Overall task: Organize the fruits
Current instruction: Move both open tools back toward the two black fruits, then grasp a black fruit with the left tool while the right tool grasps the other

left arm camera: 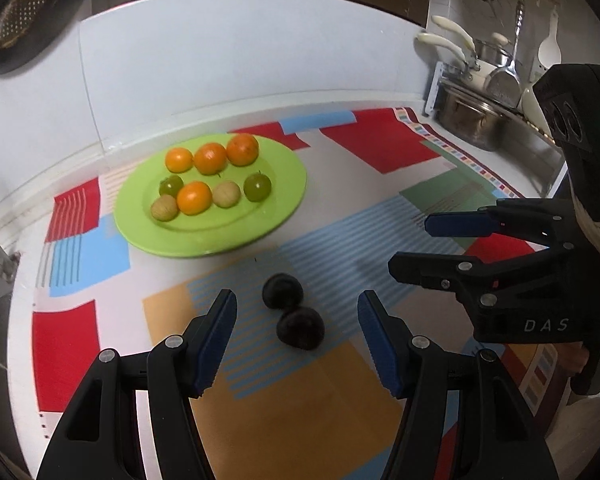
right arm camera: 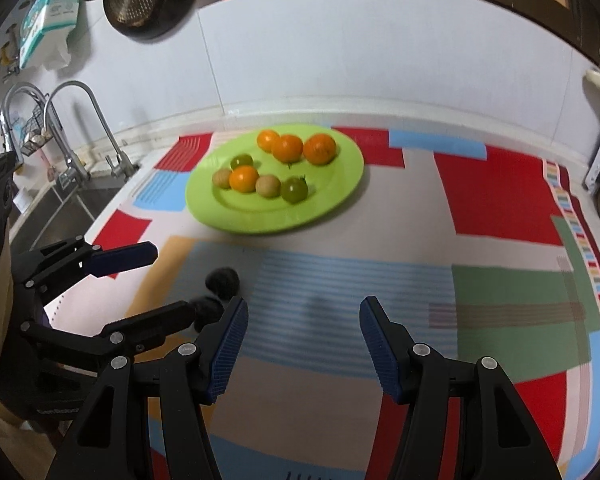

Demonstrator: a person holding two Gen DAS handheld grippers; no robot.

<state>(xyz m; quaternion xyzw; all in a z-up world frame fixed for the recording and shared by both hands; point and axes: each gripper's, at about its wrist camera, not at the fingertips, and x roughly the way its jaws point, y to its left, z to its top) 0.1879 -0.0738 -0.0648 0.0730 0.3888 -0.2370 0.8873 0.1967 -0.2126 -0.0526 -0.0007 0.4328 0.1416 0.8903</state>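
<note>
The left gripper (left arm camera: 296, 336) stands wide open with nothing between its blue-padded fingers (left arm camera: 216, 340), hovering low over the patterned mat (left arm camera: 300, 400). Just ahead of its fingertips, between them in the left wrist view, lie two dark fruits (left arm camera: 300, 328) on the mat, the nearer one touching the farther one (left arm camera: 282, 290). In the right wrist view the left gripper (right arm camera: 140, 284) shows at the left edge, and one of its fingers hides part of the nearer dark fruit.

The right gripper (right arm camera: 304, 340) is likewise spread wide and holds nothing; only the striped blue part of the mat (right arm camera: 340, 300) lies between its fingers. From the left wrist view it (left arm camera: 412, 244) sits to the right of the dark fruits, apart from them, raised above the mat.

Farther away, toward the white wall, a green plate (left arm camera: 236, 236) rests on the mat, well apart from both grippers. On it sit four orange fruits, three in a far row (left arm camera: 211, 158) and one (left arm camera: 194, 197) in the near row, along with two green fruits (left arm camera: 257, 186) and two pale brownish ones (left arm camera: 225, 193).

To the far right stand metal pots (left arm camera: 472, 124) and hanging utensils. To the left, in the right wrist view, is a sink with taps (right arm camera: 80, 128).
</note>
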